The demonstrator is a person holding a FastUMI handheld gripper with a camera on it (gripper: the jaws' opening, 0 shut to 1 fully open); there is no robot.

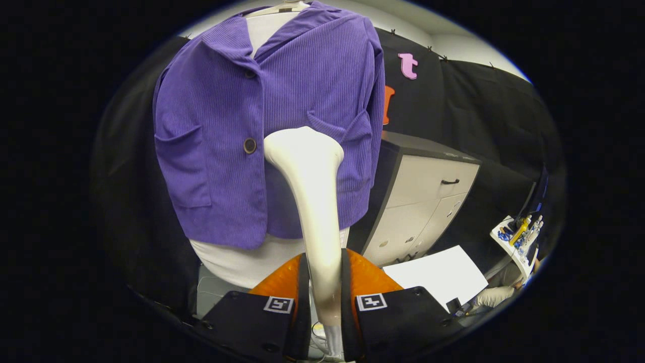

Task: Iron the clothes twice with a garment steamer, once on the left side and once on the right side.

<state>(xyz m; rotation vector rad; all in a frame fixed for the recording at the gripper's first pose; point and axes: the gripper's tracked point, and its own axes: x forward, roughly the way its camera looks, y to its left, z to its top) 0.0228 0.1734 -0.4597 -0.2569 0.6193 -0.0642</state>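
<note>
A purple ribbed jacket (221,131) hangs on a white mannequin torso (242,262) with a hanger at its collar. My gripper (323,297) is shut on the slim handle of a white garment steamer (315,201). The steamer rises straight ahead from between the fingers. Its wide head (304,145) lies against or just in front of the jacket's right front panel, beside the lower brown button (249,145). A patch pocket sits on each front panel.
A grey and cream cabinet (428,196) with drawers stands to the right of the mannequin. A white sheet (438,275) lies on the floor near it. A small tray of bottles (519,234) and a person's hand (496,297) are at the far right.
</note>
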